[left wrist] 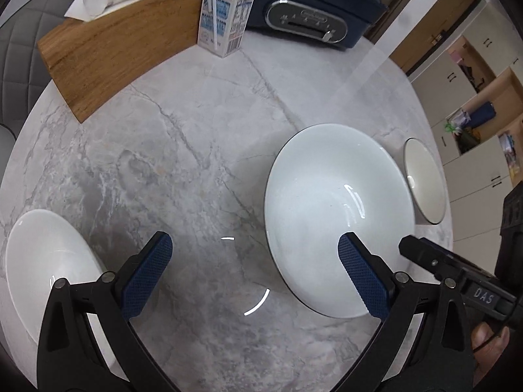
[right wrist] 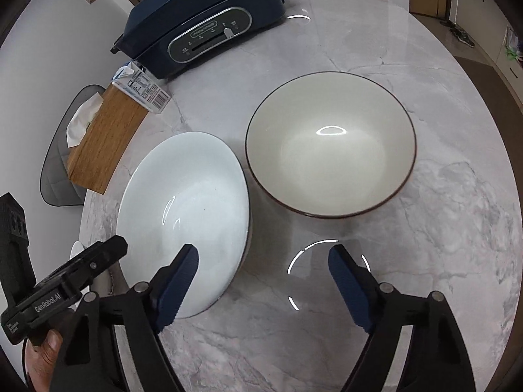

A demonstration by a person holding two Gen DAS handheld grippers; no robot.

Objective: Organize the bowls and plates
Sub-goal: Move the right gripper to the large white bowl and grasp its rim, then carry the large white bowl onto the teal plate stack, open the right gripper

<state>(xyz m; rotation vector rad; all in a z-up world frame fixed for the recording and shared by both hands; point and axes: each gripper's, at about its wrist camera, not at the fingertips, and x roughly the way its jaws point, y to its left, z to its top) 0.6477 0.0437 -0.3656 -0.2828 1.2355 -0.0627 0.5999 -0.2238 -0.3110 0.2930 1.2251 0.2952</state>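
Note:
A white deep plate (left wrist: pixel 330 209) sits on the marble table; it also shows in the right wrist view (right wrist: pixel 189 209). A cream bowl with a dark rim (right wrist: pixel 330 160) stands right of it, seen at the table edge in the left wrist view (left wrist: pixel 425 183). Another white plate (left wrist: pixel 45 268) lies at the left. My left gripper (left wrist: pixel 255 271) is open and empty above the table, its right finger over the white plate's near rim. My right gripper (right wrist: pixel 263 281) is open and empty, its left finger over the same plate's near rim, in front of the bowl.
A wooden tissue box (left wrist: pixel 114 55), a milk carton (left wrist: pixel 225 16) and a dark blue cooking appliance (right wrist: pixel 202 23) stand at the far side of the round marble table (left wrist: pixel 196 150). A grey chair (left wrist: pixel 16 49) is beyond the left edge. Cabinets (left wrist: pixel 474 114) stand at right.

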